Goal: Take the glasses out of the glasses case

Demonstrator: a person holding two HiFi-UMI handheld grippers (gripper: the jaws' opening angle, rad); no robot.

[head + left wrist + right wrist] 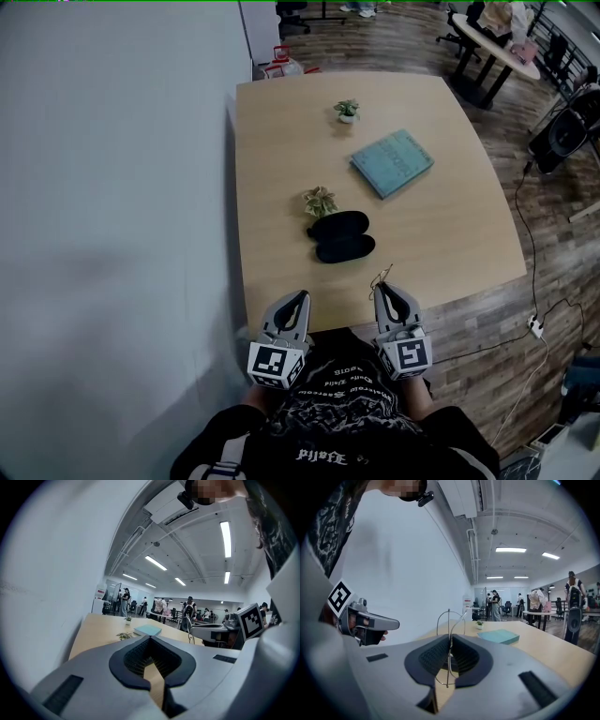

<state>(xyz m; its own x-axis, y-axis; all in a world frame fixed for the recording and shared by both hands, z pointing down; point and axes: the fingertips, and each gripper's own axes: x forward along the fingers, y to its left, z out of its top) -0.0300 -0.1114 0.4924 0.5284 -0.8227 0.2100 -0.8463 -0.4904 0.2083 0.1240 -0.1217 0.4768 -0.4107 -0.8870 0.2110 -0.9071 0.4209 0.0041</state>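
A black glasses case (339, 236) lies open on the wooden table (441, 234), its two halves side by side and nothing visible inside. My right gripper (382, 289) hovers over the table's near edge, shut on thin wire-framed glasses (380, 277). In the right gripper view the glasses (449, 620) stand upright, pinched between the jaws of the right gripper (449, 637). My left gripper (302, 296) is level with it to the left, also at the near edge. In the left gripper view the left gripper (150, 638) has its jaws shut with nothing between them.
Beyond the case are a dried plant sprig (320, 200), a teal book (392, 161) and a small potted plant (347, 111). A white wall (112, 187) runs along the table's left side. Cables (534, 319) lie on the wooden floor to the right. People stand far off in the room.
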